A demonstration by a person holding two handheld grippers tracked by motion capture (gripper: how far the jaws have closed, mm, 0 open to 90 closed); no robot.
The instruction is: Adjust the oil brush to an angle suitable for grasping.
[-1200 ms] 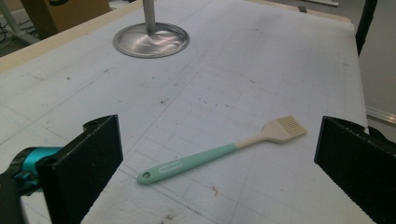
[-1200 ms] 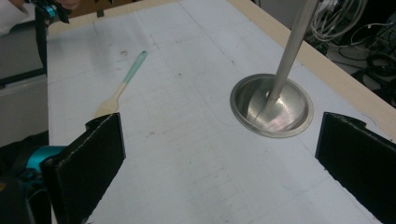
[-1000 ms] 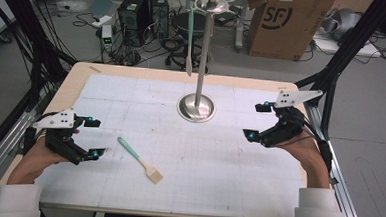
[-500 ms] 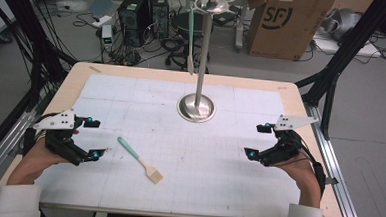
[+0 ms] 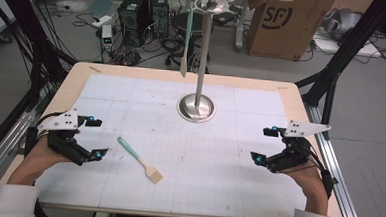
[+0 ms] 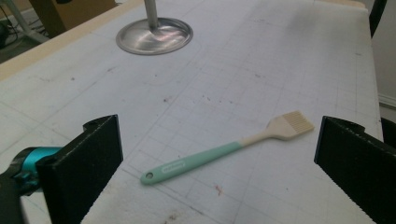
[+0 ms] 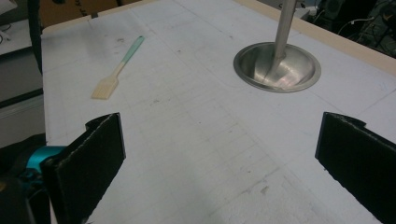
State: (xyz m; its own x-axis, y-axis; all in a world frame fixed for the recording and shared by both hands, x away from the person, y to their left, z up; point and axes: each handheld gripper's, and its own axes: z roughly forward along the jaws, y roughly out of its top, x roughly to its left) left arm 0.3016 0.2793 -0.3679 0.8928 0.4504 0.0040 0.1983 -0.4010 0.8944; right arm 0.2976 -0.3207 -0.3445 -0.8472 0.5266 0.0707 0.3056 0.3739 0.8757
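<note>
Your left hand-held gripper [image 5: 94, 138] sits low at the left side of the bench [image 5: 292, 96], jaws spread wide, nothing between them. The basting brush [image 5: 139, 159] lies flat on the bench just right of it, mint handle toward you-left, bristle head pointing to the near middle. In the left gripper view the brush [image 6: 224, 153] lies straight ahead between the jaws' line of sight, so you look set up to go for the handle; hanging hole at the near end.

Your right hand-held gripper [image 5: 265, 145] rests at the right side, jaws also apart and empty, well apart from the brush [image 7: 117, 69].

The steel stand [image 5: 196, 107] is at the far middle, round base on the bench, pole rising to hooks on top. One mint-handled utensil [image 5: 187, 43] already hangs there, so the brush likely goes on a hook beside it. Nothing lies between the left gripper and the brush. Watch the pole and the hanging utensil when lifting. Boxes and cables on the floor behind, off the bench.
</note>
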